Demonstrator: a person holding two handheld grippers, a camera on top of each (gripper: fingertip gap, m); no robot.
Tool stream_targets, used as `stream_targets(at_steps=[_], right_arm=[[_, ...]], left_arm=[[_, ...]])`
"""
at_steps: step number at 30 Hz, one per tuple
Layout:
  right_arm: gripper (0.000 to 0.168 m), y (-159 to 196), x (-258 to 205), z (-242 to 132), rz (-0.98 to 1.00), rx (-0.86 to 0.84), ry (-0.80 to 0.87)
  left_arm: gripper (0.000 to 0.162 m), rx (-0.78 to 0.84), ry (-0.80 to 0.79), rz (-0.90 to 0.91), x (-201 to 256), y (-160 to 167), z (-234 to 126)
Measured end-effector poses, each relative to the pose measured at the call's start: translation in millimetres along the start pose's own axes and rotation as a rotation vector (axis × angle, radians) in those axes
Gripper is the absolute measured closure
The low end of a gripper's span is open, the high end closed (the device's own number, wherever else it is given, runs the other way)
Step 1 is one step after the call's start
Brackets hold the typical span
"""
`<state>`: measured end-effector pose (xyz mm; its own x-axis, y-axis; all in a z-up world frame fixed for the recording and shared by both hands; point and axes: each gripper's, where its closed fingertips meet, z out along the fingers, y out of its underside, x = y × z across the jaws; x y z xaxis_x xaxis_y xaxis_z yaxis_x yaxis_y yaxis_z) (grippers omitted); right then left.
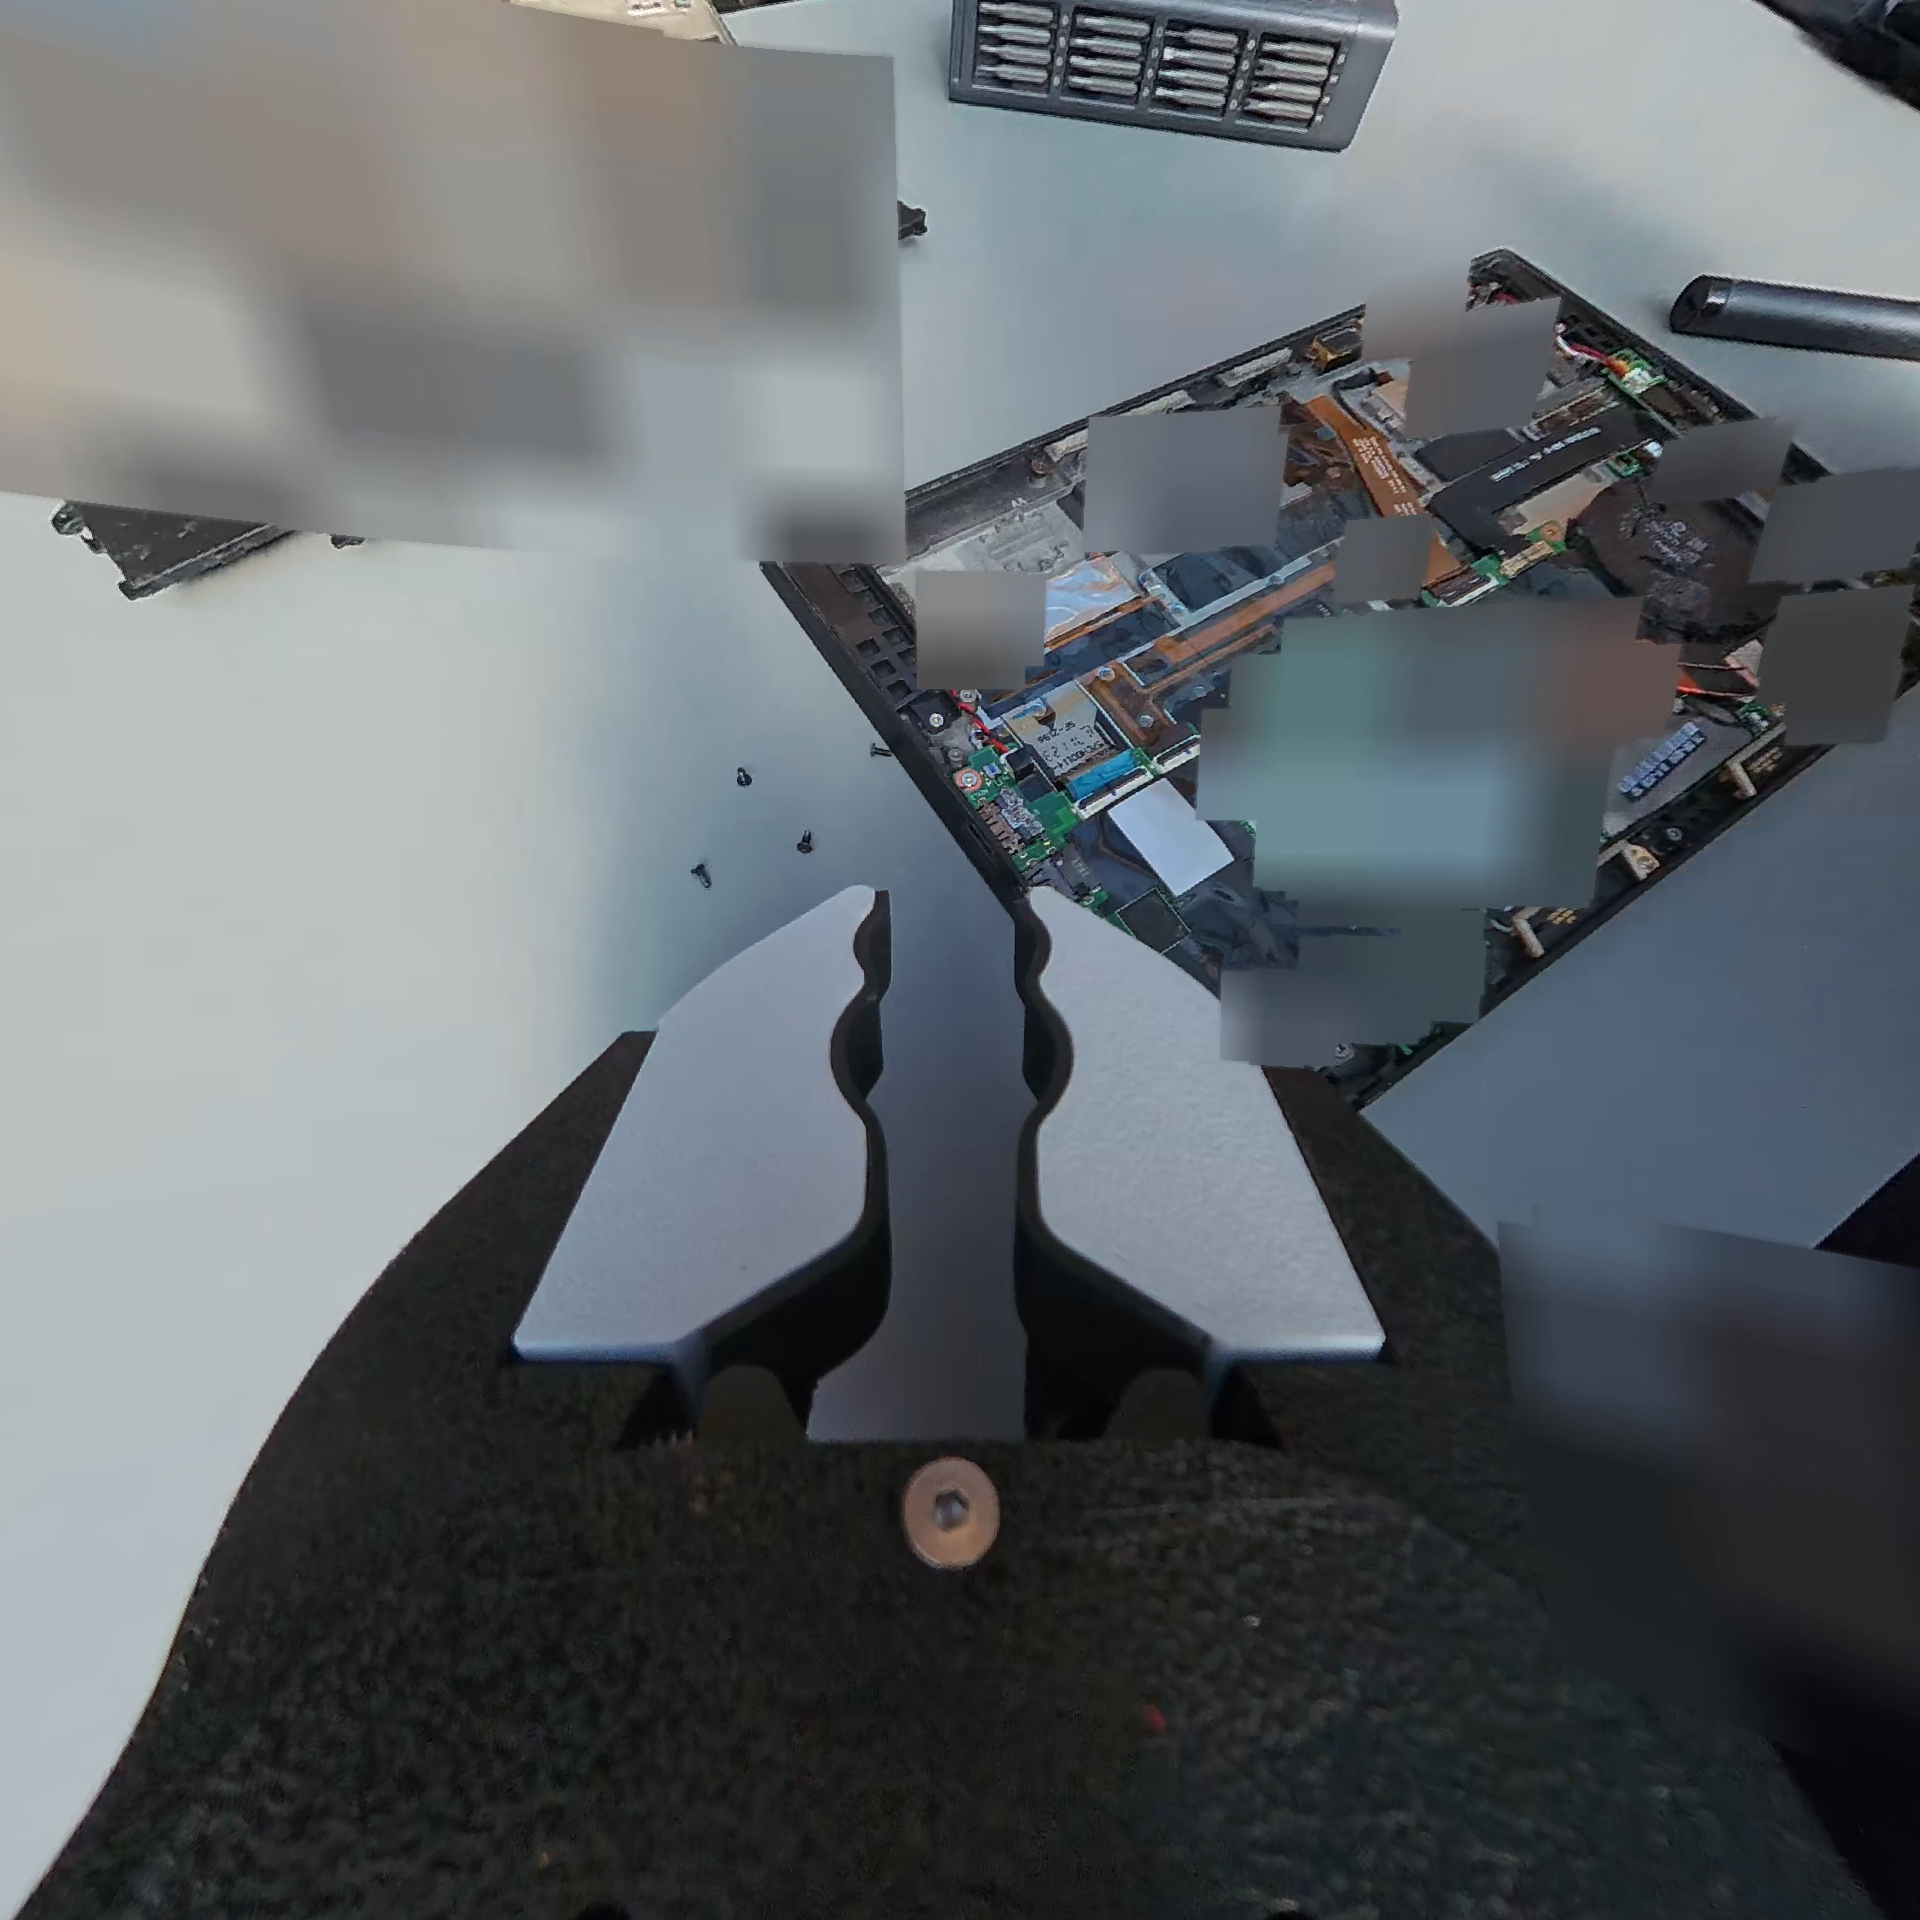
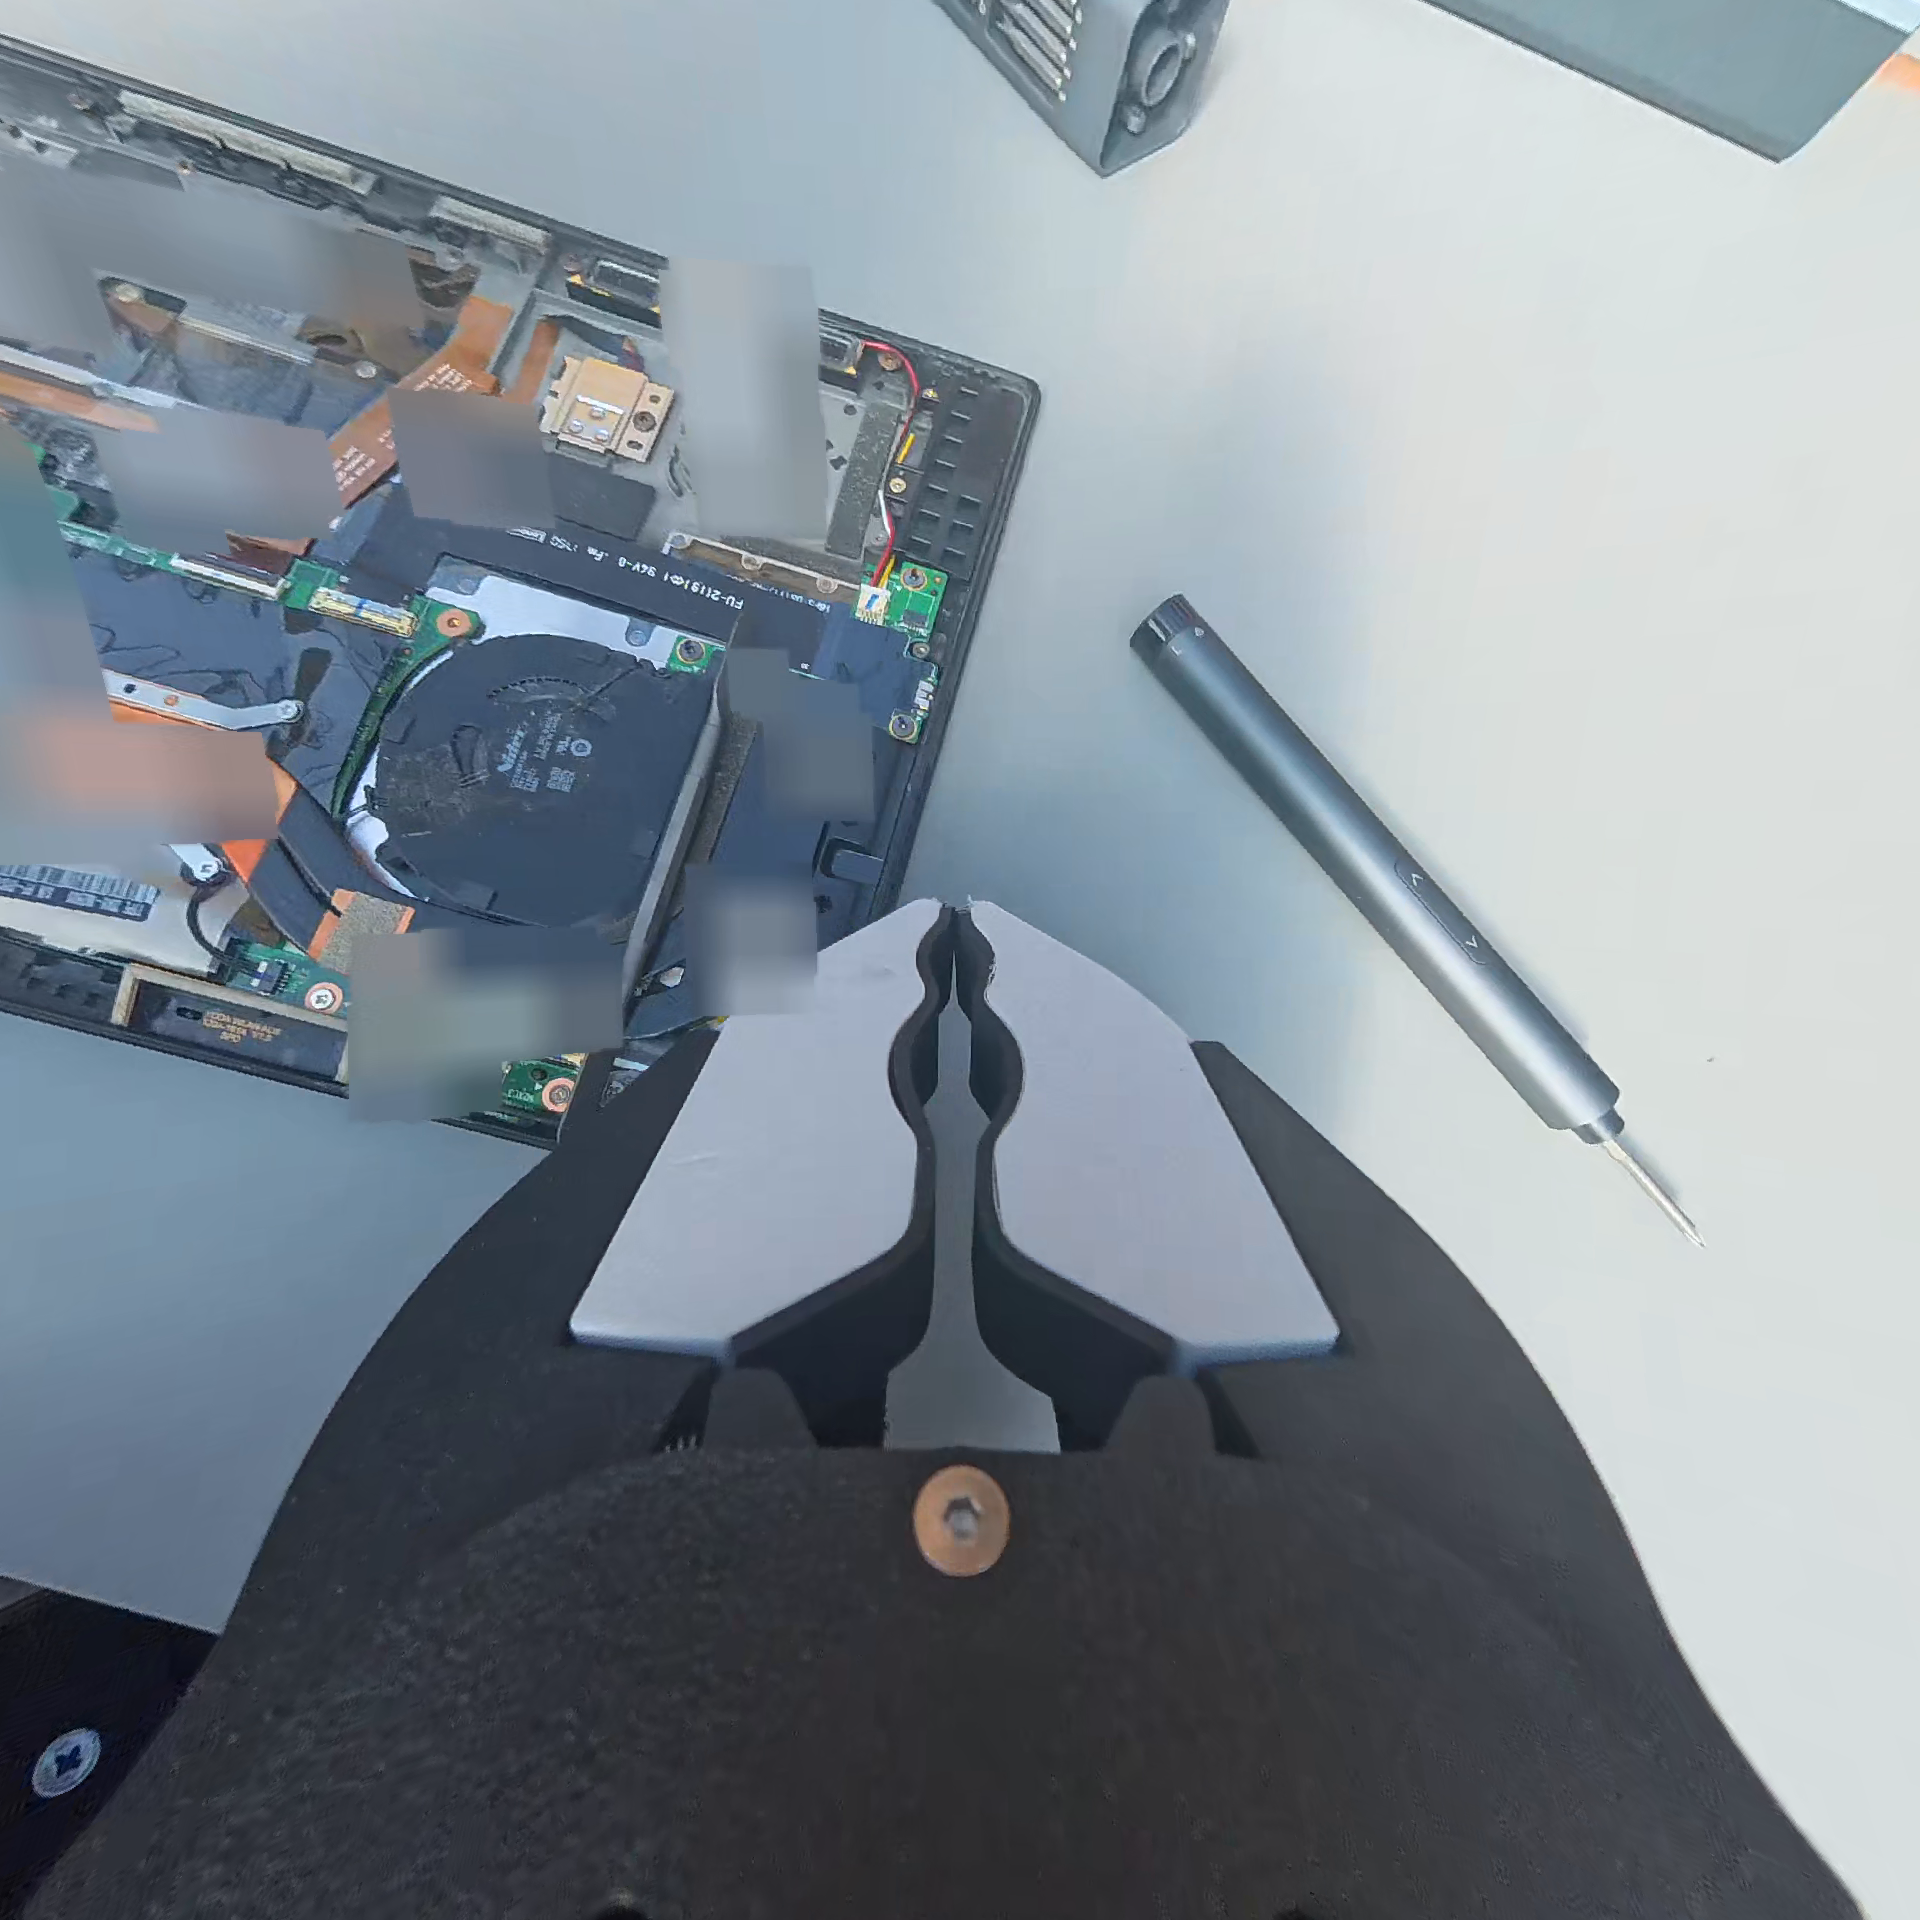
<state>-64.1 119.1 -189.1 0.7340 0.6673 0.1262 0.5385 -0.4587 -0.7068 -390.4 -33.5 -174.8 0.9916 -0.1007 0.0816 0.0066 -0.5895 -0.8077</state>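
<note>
A: Two grippers, both empty. Left gripper (image 1: 951,914) has a narrow gap between its fingers, nothing in it, hovering w/ tips just beside the near edge of the opened laptop (image 1: 1299,665), which runs off toward 1–2 o'clock.

B: And the right one?

A: Right gripper (image 2: 954,914) has its tips pressed together, holding nothing I can make out. It hangs over the laptop's corner, w/ the black fan (image 2: 530,774) at approx 10 o'clock.

B: Tools?

A: Grey electric screwdriver (image 2: 1392,894) lies on the white table (image 2: 1558,416) at 2 o'clock of the right gripper, apart from it, bit fitted and pointing back at 4 o'clock. Bit case (image 1: 1164,68) sits far off at 12 in the left view.

B: How far along does it look?

A: Bottom cover is off, internals bare. Four small black screws (image 1: 744,775) lie loose on the table at 11 o'clock of the left gripper. A dark panel (image 1: 177,545) lies at 10 o'clock, partly hidden, prob. the cover but can't confirm. Fan is in place; other parts are masked by blur.
</note>
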Motion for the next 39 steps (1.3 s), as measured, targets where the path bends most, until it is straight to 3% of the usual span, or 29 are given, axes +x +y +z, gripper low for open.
stream_targets(at_steps=[2, 4, 8, 13, 17, 22, 28, 33, 39], right_arm=[[0.168, 2, -2, -2, 0.025, 0.017, -0.017], [0.153, -3, -14, -3, 0.065, 0.050, -0.064], [0.140, -7, -40, 6, 0.018, 0.037, -0.071], [0.145, -4, -55, 21, -0.026, -0.002, -0.053], [0.163, -3, -60, 24, -0.023, 0.001, -0.058], [0.164, -2, -59, 23, -0.030, -0.003, -0.069], [0.165, -8, -31, 9, -0.014, 0.028, -0.040], [0.164, 16, 18, 7, 0.006, -0.033, 0.053], [0.163, 33, 31, 15, -0.016, -0.067, 0.098]], left_arm=[[0.140, -0.007, -0.005, 0.012, 4, -1, 1], [0.140, -0.013, -0.012, 0.020, 8, -2, 3], [0.140, -0.014, -0.013, 0.018, 15, -4, 5], [0.140, -0.021, -0.022, 0.032, 18, -4, 6], [0.141, -0.021, -0.022, 0.018, 14, -2, 5], [0.142, -0.022, -0.006, 0.006, 12, -1, 7], [0.144, -0.033, 0.003, 0.022, 12, -1, 8], [0.148, -0.032, 0.009, 0.013, 15, 0, 10], [0.150, -0.034, -0.004, 0.010, 16, -2, 12]])
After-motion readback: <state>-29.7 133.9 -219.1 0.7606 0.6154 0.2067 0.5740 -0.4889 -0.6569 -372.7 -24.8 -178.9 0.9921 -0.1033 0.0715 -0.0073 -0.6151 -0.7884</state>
